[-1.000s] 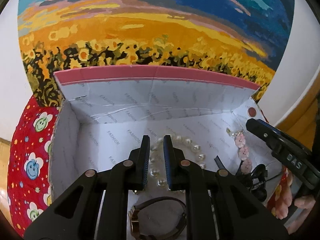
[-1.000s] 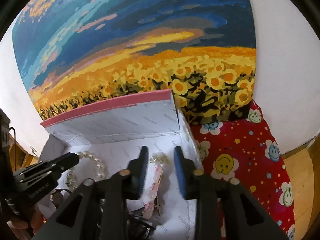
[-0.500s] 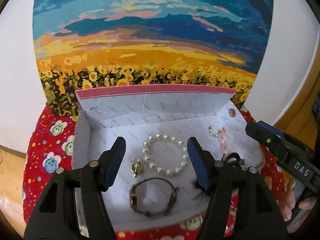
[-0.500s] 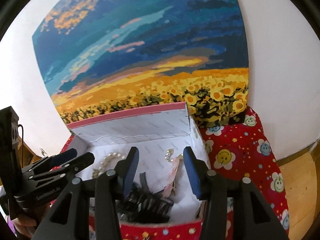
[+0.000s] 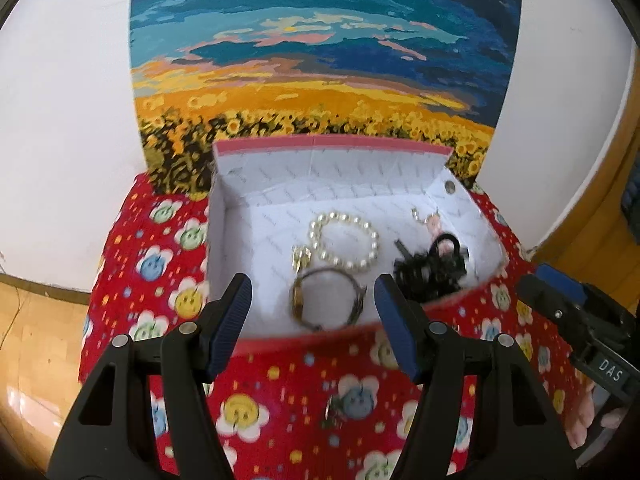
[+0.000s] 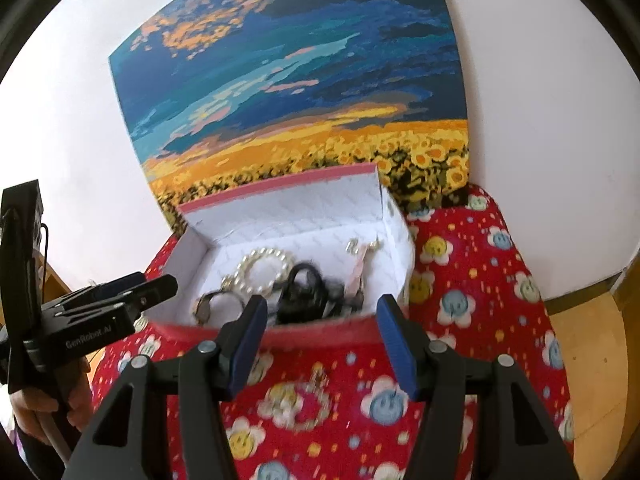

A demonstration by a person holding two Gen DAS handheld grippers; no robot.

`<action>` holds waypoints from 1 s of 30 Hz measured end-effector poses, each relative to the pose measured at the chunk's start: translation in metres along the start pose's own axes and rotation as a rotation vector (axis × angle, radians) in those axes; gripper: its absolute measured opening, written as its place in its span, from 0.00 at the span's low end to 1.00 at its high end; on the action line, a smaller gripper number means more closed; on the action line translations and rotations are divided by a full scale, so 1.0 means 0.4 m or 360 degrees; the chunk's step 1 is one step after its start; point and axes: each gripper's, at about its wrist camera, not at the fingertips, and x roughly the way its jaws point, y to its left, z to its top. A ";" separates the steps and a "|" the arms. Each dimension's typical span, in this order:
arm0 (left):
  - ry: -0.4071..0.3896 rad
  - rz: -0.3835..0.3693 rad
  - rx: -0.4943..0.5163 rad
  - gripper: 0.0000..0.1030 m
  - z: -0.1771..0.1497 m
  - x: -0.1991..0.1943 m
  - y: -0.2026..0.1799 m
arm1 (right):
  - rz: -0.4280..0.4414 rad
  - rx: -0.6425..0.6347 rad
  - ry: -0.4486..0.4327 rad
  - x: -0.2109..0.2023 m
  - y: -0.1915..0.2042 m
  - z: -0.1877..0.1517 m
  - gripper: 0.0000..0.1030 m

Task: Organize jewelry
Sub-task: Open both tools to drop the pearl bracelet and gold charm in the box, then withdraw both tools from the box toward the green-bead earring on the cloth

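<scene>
1. Both grippers have pulled back from the box [image 5: 224, 248] since a second ago. Then the left gripper [image 5: 312, 312] was deep inside with its fingers nearly shut by the pearls. Now it sits back over the red cloth [image 5: 280, 380], near the front wall.

2. Closest to us, the left fingers [image 5: 234, 316] are wide open. They hold nothing and touch nothing.

3. The right gripper [image 6: 320, 340] is the same. Its fingers [image 6: 394, 340] are spread wide, with nothing in them, just in front of the box.

4. On the cloth in front of the box, one small thing [image 6: 304, 400] is left out. It looks like a beaded ring or chain, but it is too blurry to be sure.

5. Inside the box, nearest the front, lies a watch [image 5: 326, 300]. Beside it, to the right, is a black tangle [image 5: 432, 264], maybe hair ties.

6. Farther in is the pearl bracelet [image 5: 344, 240], with a little gold piece [image 5: 301, 258] touching its left side. A pink dangly piece [image 5: 430, 222] lies by the right wall.

7. Behind the box, the lid [image 5: 328, 160] stands up against a sunflower painting [image 5: 320, 60].

8. I think most of the sorting is done. The next move would be to pick up the thing on the cloth. It is small and flat, so the fingers must come down low and close gently around it.
</scene>
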 end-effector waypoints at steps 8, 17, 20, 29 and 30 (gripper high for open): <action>0.0053 0.0017 0.0025 0.59 -0.093 -0.038 -0.002 | 0.0003 0.0001 0.0039 -0.055 0.021 -0.087 0.59; 0.0117 -0.0010 0.0064 0.59 -0.185 -0.033 -0.026 | 0.0007 0.0026 0.0078 -0.081 0.008 -0.150 0.59; 0.0142 -0.0001 0.0108 0.59 -0.207 -0.022 -0.035 | 0.0007 0.0036 0.0086 -0.087 0.002 -0.162 0.59; 0.0190 -0.0079 0.0235 0.40 -0.269 0.006 -0.061 | 0.0011 0.0081 0.0104 -0.093 -0.020 -0.189 0.59; 0.0207 -0.0095 0.0239 0.34 -0.275 0.013 -0.062 | 0.0009 0.0085 0.0107 -0.092 -0.022 -0.191 0.59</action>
